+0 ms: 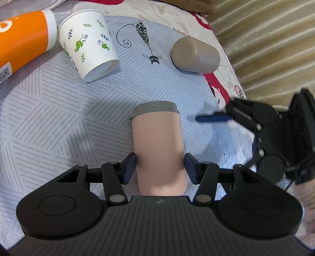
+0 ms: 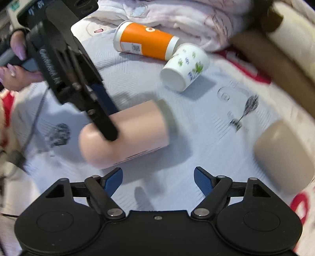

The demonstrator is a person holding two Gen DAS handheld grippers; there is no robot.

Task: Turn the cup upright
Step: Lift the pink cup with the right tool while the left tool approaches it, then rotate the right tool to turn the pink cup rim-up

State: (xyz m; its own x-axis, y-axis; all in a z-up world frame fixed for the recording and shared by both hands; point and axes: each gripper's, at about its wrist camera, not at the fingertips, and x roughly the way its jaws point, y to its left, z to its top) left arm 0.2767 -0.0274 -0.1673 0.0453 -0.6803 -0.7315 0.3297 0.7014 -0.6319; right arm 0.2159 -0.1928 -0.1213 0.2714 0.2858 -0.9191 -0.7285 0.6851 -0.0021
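Observation:
A pink cup (image 1: 158, 145) with a grey rim lies on its side on the pale blue patterned cloth (image 1: 59, 118). My left gripper (image 1: 160, 167) has a blue pad on each side of the cup's base end and is shut on it. The same cup (image 2: 133, 134) shows in the right wrist view with the left gripper (image 2: 106, 120) clamped across it. My right gripper (image 2: 158, 180) is open and empty, just in front of the cup. It also shows at the right edge of the left wrist view (image 1: 214, 119).
A white paper cup with green leaves (image 1: 88, 45) and an orange cup (image 1: 23, 37) lie on their sides at the far left. A taupe cup (image 1: 195, 55) lies on its side at the far right near the cloth's edge. Bedding (image 2: 177, 17) lies beyond.

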